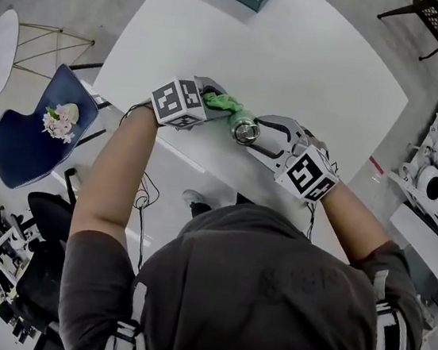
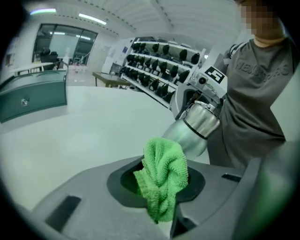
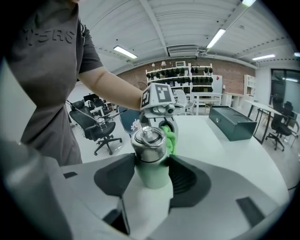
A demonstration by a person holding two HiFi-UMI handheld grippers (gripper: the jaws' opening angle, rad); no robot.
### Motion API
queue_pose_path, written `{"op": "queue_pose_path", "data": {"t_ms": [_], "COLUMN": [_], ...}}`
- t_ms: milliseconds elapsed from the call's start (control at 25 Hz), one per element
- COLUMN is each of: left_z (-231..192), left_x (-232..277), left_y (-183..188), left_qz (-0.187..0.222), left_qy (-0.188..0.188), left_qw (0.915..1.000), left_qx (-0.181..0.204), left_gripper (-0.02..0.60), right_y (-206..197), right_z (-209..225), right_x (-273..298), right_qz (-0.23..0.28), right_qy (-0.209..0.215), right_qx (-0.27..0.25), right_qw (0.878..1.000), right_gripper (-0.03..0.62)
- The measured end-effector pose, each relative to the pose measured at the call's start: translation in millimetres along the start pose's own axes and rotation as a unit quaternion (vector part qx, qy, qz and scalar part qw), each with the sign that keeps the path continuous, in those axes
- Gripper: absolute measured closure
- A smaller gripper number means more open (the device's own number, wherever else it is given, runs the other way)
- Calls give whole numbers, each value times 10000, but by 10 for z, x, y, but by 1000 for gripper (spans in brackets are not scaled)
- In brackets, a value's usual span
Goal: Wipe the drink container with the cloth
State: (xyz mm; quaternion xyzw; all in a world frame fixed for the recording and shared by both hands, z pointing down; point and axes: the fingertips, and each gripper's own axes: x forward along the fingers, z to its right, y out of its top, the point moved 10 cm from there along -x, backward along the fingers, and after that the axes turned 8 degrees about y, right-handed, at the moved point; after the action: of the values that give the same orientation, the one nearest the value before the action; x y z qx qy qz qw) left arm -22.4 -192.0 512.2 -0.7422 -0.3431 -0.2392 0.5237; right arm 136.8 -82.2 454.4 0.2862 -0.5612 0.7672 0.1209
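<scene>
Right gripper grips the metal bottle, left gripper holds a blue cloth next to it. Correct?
Not quite. The cloth is green, not blue; the left gripper view shows it plainly. The rest holds: the right gripper grips the metal bottle, and the left gripper holds the cloth next to it.

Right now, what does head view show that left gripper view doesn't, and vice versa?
Head view only: the left gripper from above with its marker cube, and a blue chair. Left gripper view only: how the cloth sits bunched between the left jaws, and a windowed room far behind. Both: the cloth against the steel bottle, the right gripper holding it, the white table and the teal box.
</scene>
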Motion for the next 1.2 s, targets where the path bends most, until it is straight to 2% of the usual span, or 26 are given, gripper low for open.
{"op": "queue_pose_path", "data": {"t_ms": [160,400,480,600,920,1080,1200], "left_z": [257,680,807,932,1176,1267,1388], "left_x": [-166,-491,-446,-261,318,246,-151], "left_y": [-58,-175,-203,-248,-333,-260,-84], "left_qz": [146,771,785,584,350,742,1054], "left_qy": [566,857,1047,1293,1679,1668,1713], "left_qw": [9982,9924,9895,9869,9804,9745,9730], "left_qx": [163,-433,-615,-765,-965,-1303,-1134], "left_gripper": [497,497,497,497,495,495,495], "right_y": [-20,-36,-45,-45,-28,-33,-14], "right_z": [-15,-27,-28,-18,-43,-39,-32], "right_x": [8,17,10,7,21,31,60], "right_qz": [-36,-58,-59,-68,-91,-65,-86], "right_qy": [17,-19,-28,-36,-81,-89,-61], "right_qx": [49,92,80,78,62,59,21], "right_qw": [10000,9999,9999,9999,9999,9999,9999], "right_gripper": [376,376,376,376,376,376,376]}}
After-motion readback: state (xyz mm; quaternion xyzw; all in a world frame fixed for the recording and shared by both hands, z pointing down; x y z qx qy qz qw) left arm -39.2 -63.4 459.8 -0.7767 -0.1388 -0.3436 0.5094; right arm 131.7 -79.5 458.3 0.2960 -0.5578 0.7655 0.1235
